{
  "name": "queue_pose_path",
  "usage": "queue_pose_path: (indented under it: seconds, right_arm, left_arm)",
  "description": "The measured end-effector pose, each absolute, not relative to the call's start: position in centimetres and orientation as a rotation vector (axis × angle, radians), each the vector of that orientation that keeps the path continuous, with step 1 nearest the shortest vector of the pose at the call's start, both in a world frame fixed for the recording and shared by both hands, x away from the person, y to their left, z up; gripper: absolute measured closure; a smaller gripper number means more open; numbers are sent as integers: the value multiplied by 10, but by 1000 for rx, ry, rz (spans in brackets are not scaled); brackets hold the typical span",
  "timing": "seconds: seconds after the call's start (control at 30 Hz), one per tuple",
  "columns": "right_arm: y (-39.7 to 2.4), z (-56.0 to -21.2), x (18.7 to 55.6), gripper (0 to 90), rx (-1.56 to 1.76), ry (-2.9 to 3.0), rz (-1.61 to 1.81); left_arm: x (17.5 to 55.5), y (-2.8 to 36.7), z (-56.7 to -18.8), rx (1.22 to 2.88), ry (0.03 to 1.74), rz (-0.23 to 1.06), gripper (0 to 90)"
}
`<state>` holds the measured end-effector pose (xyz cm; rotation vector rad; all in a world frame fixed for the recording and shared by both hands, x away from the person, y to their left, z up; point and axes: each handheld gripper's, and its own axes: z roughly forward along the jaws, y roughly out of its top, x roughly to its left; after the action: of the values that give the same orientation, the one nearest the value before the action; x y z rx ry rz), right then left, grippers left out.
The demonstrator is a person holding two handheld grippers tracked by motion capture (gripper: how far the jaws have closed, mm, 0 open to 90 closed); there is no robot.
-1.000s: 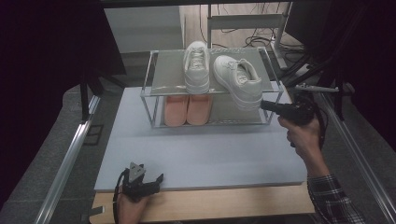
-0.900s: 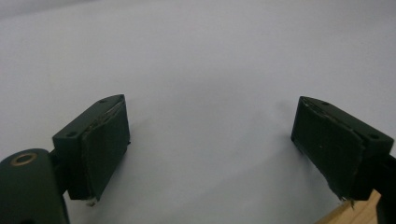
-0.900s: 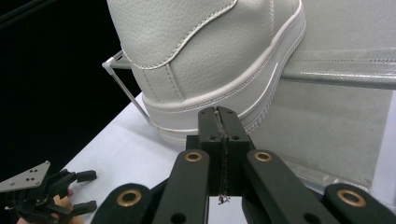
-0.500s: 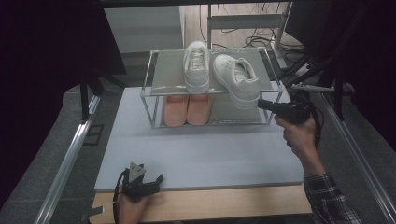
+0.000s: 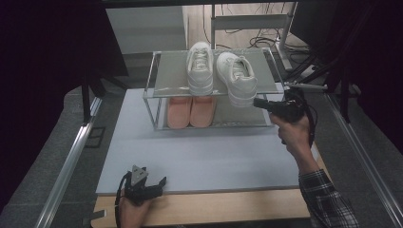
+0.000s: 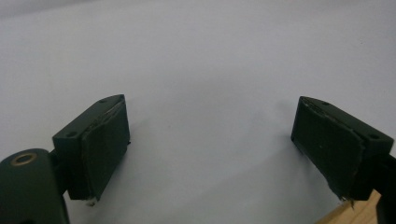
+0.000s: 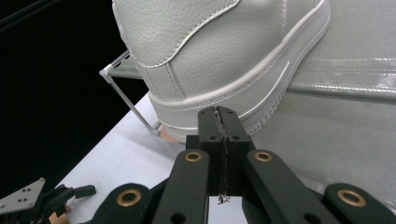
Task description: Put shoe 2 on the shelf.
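The right tongs (image 5: 259,102) are closed with nothing between the jaws, their tips pressed together at the heel of the right white sneaker (image 5: 236,77). In the right gripper view the shut tips (image 7: 218,116) sit against the sole edge of that sneaker (image 7: 219,51), though whether they actually touch it cannot be told. The sneaker lies on the top shelf of a wire-framed rack (image 5: 159,71), angled, with its heel jutting over the shelf's front edge toward the bench's right side. Beside it on the same shelf stands the left white sneaker (image 5: 199,66), set straight. On the lower shelf a pair of pink slippers (image 5: 191,111) rests side by side. The rack stands at the far edge of the bench (image 5: 199,156), on a pale mat.

The left tongs (image 5: 152,186) are held at the bench's near edge, toward its left corner; their jaws stand wide open over the bare mat (image 6: 196,70), holding nothing.
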<state>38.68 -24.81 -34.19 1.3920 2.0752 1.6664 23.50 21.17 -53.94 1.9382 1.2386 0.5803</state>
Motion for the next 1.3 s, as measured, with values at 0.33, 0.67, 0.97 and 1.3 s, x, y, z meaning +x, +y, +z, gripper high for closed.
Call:
queue_pose_path:
  seconds: [0.33,0.67,0.97,1.3]
  right_arm:
    - [-236,-343,396,891,1407,2067,1649]
    - [-223,-344,407,891,1424,2058,1644]
    - [-212,-345,414,892,1430,2053,1627]
    - [-204,-346,421,891,1431,2037,1615]
  left_arm:
    - [235,212,-539,1938,1239,580,112]
    - [235,212,-539,1938,1240,579,113]
    - [235,212,-539,1939,1240,580,113]
    - [235,212,-539,1939,1240,578,112]
